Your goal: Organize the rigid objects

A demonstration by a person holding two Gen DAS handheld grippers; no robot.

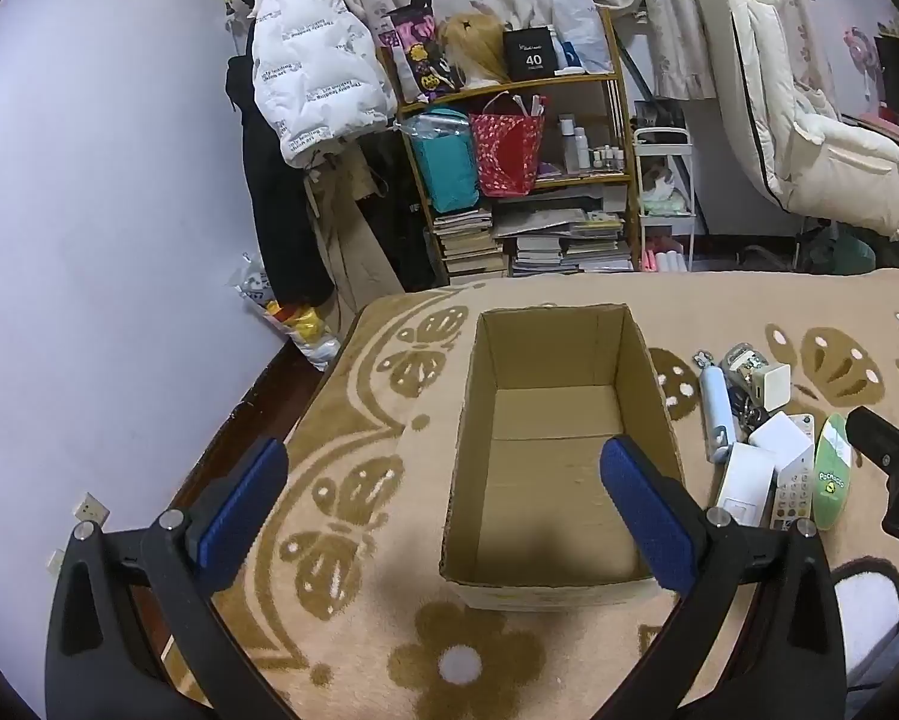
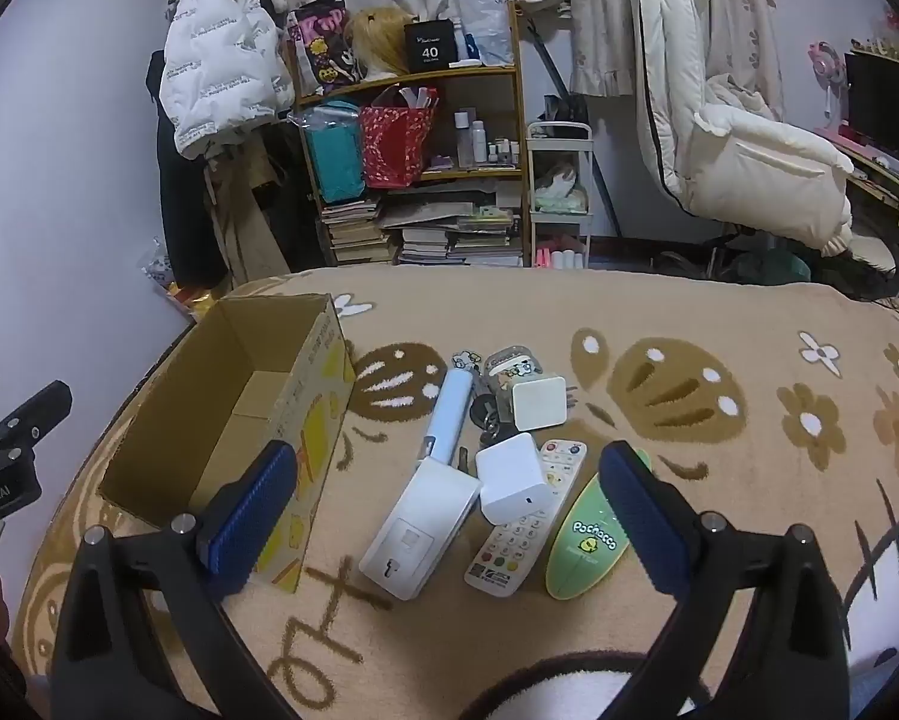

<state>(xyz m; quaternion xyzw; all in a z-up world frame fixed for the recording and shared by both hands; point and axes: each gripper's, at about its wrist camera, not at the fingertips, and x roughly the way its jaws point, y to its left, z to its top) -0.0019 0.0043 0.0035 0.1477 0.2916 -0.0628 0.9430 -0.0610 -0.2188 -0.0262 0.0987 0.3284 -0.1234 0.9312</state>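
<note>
Cardboard box (image 1: 560, 456) between spread fingers (image 1: 644, 510)

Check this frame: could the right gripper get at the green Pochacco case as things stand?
Probably yes. The right gripper is open just above the pile, and the green Pochacco case lies uncovered at the pile's right edge.

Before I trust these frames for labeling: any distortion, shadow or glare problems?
Left wrist view: strong fisheye bending with black corners, and a soft shadow falls inside the cardboard box. Right wrist view: same curvature at the edges; the remote and green case look sharp, no strong glare.
</note>
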